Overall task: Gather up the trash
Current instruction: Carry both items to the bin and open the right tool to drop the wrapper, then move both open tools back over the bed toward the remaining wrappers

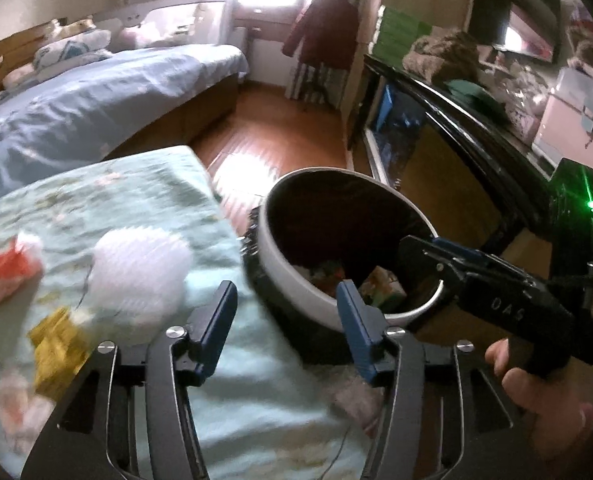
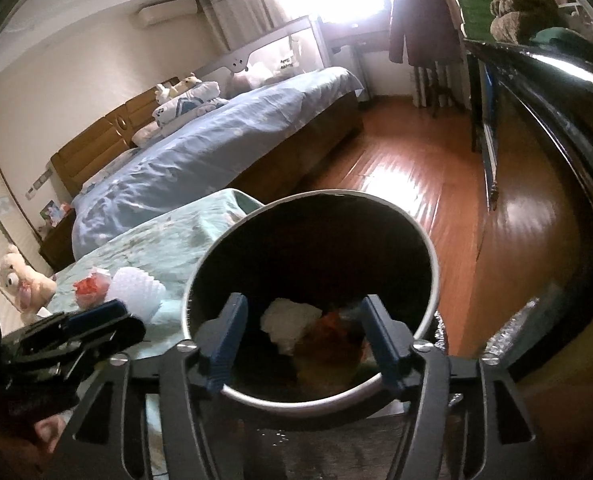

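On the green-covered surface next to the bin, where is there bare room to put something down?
Free: the green cover between the white foam piece and the bin, and its far end. Crowded: the left, with red-and-white wrapper and yellow scrap.

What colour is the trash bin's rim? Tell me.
White, around a black inside; the trash bin's rim shows best in the left wrist view.

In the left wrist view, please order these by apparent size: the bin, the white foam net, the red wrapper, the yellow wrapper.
1. bin
2. white foam net
3. red wrapper and yellow wrapper: alike, and blurred, so unranked.
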Demonstrator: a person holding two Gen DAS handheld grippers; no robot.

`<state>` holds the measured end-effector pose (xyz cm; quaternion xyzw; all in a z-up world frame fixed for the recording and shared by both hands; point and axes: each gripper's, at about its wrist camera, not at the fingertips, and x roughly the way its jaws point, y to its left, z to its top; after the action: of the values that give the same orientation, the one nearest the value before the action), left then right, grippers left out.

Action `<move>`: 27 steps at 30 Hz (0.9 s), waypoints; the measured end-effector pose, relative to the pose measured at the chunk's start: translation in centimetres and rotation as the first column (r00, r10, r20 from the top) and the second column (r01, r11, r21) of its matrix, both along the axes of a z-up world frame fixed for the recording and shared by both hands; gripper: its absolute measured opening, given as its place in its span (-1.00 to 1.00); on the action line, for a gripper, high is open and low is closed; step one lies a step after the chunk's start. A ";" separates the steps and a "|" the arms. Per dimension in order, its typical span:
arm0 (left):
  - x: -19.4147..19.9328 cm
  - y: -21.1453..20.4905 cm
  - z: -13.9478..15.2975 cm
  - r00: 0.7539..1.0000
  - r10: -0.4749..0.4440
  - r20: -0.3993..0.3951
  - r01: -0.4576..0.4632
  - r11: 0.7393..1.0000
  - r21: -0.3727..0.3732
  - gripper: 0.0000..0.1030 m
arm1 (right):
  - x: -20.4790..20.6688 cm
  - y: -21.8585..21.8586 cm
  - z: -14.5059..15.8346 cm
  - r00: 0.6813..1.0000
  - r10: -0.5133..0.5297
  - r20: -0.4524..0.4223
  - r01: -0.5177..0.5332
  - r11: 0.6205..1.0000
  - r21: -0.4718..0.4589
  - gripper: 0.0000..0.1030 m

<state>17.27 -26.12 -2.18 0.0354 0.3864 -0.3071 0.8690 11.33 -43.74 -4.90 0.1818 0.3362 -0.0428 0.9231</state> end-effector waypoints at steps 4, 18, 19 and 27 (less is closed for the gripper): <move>-0.5 2.5 -0.3 0.998 0.051 -0.022 -0.051 0.999 -0.018 0.03 | -0.2 1.4 0.4 1.000 0.024 0.012 -0.024 1.000 0.007 0.59; -2.6 12.6 -1.0 0.975 0.217 -0.039 -0.218 0.975 -0.039 0.12 | -0.4 7.3 0.8 0.991 0.130 0.017 -0.130 0.991 0.030 0.76; -2.7 13.4 -1.0 0.972 0.234 -0.037 -0.235 0.971 -0.041 0.12 | -0.3 8.0 0.9 0.990 0.141 0.018 -0.142 0.989 0.032 0.77; -3.1 17.7 -1.6 0.942 0.331 -0.048 -0.333 0.942 -0.048 0.17 | -0.1 11.9 1.1 0.976 0.215 0.024 -0.216 0.976 0.035 0.87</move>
<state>14.13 -8.39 -3.74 -0.0603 0.3949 -0.1675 0.9013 11.18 -31.81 -3.77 0.1618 0.3452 0.0657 0.9221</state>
